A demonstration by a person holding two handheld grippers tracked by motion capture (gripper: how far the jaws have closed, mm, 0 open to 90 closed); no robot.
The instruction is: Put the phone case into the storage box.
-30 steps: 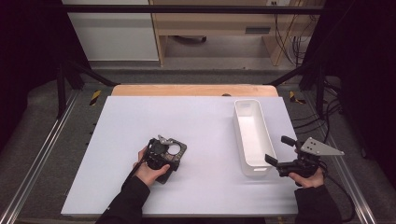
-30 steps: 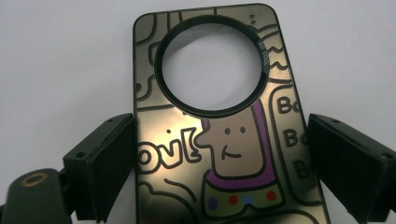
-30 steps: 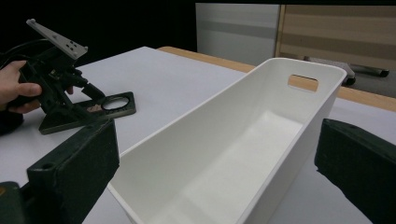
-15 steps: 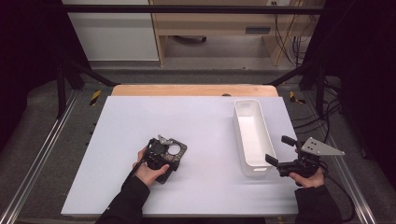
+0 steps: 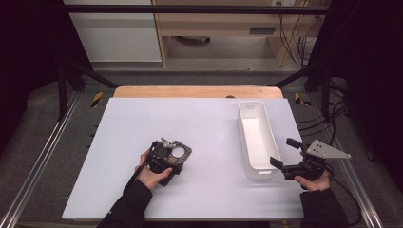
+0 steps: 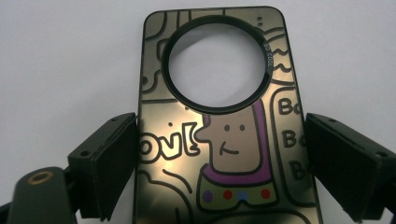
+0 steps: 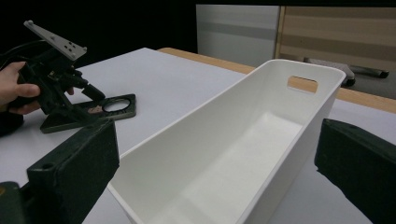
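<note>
We have the white bin [image 5: 257, 137] just ahead of our right gripper [image 5: 285, 156], whose jaws stand wide apart and hold nothing; off to that gripper's left lies the phone case [image 6: 224, 121], flat on the white table [image 5: 119, 123], between the spread jaws of our left gripper [image 5: 164, 156], which has not clamped it.

To grip well, we judge we should close squarely on the two long edges, below the round camera opening, keeping the jaws level; the case's long axis runs straight away from the left gripper, ring end farthest.
</note>
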